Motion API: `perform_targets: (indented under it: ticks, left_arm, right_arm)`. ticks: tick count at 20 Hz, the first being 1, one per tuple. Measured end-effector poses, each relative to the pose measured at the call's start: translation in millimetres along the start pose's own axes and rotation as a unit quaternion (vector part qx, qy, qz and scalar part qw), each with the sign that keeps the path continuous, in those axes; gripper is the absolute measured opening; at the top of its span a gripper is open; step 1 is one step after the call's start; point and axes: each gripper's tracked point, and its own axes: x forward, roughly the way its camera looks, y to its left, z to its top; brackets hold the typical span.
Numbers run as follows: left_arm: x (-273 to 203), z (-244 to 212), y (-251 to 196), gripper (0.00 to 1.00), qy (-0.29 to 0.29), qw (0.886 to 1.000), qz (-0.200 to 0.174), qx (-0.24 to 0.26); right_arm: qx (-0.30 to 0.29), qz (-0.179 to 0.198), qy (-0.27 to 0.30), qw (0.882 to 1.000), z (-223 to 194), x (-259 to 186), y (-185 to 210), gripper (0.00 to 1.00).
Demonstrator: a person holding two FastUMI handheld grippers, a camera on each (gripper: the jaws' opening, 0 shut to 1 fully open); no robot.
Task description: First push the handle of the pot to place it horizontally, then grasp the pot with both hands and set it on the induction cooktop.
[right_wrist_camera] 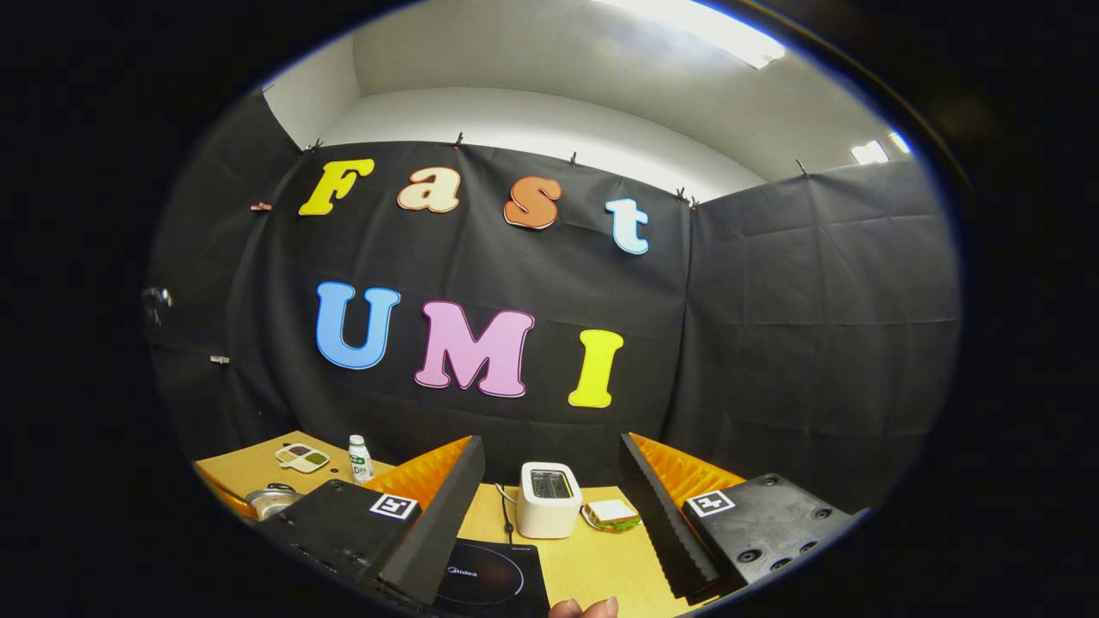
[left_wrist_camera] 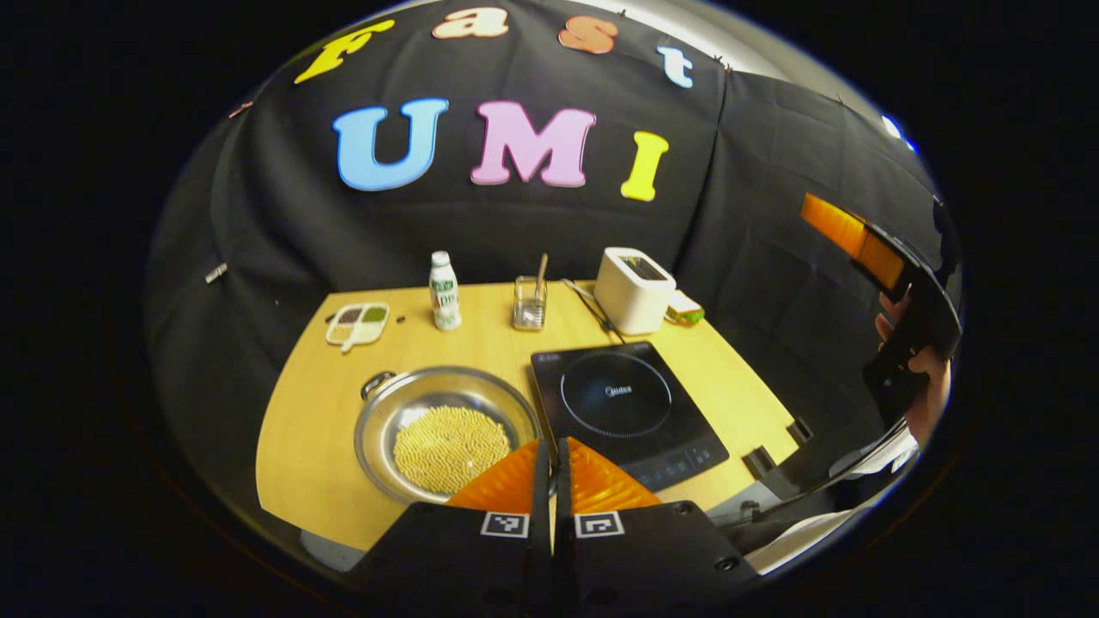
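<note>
Pot [left_wrist_camera: 446,433] sits on table [left_wrist_camera: 309,446] just left of induction cooktop [left_wrist_camera: 627,408] — below and ahead of left gripper [left_wrist_camera: 554,481], fingers together, clear of it. Right gripper [right_wrist_camera: 549,506] raised high, jaws wide apart, empty.

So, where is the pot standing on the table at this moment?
In the left gripper view the pot sits on the wooden table, directly left of the induction cooktop and nearer to the camera than the white bottle.

right gripper [right_wrist_camera: 554,506] fingers apart, toaster [right_wrist_camera: 549,499], perhaps sandwich [right_wrist_camera: 611,513]
</note>
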Motion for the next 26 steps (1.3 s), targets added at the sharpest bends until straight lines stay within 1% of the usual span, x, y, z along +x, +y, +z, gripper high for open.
perform_targets:
  ticks: [2, 4, 8, 13, 18, 20, 22, 24, 26]
  left_arm:
    - [4, -31, -3, 0.05, 0.056, 0.998, -0.015, 0.010]
    - [8, -59, -2, 0.05, 0.112, 0.993, -0.024, 0.021]
    - [29, -105, 9, 0.05, 0.199, 0.980, -0.017, 0.022]
    - [63, -147, 29, 0.05, 0.272, 0.962, -0.005, 0.019]
    - [100, -168, 46, 0.05, 0.307, 0.952, 0.010, 0.007]
    - [110, -169, 50, 0.05, 0.314, 0.949, 0.019, 0.005]
    - [117, -166, 50, 0.05, 0.313, 0.950, 0.023, 0.000]
    - [125, -162, 46, 0.06, 0.306, 0.952, 0.018, -0.006]
    - [129, -157, 43, 0.05, 0.306, 0.952, 0.017, -0.001]
  right_arm:
    - [0.001, -0.004, 0.000, 1.000, 2, -1, -3, 0.99]
    - [0.006, -0.007, -0.004, 1.000, 3, -3, -6, 0.98]
    - [-0.001, -0.008, -0.001, 1.000, 0, -5, -8, 0.98]
    - [-0.002, -0.012, 0.004, 1.000, -3, -8, -14, 0.98]
    - [0.003, -0.017, 0.008, 1.000, -3, -11, -20, 0.98]
    - [0.004, -0.019, 0.008, 1.000, -3, -12, -21, 0.98]
    - [-0.003, -0.021, 0.011, 1.000, -7, -12, -24, 0.97]
    - [-0.002, -0.023, 0.014, 1.000, -7, -13, -26, 0.98]
    - [0.000, -0.025, 0.011, 1.000, -5, -12, -28, 0.98]
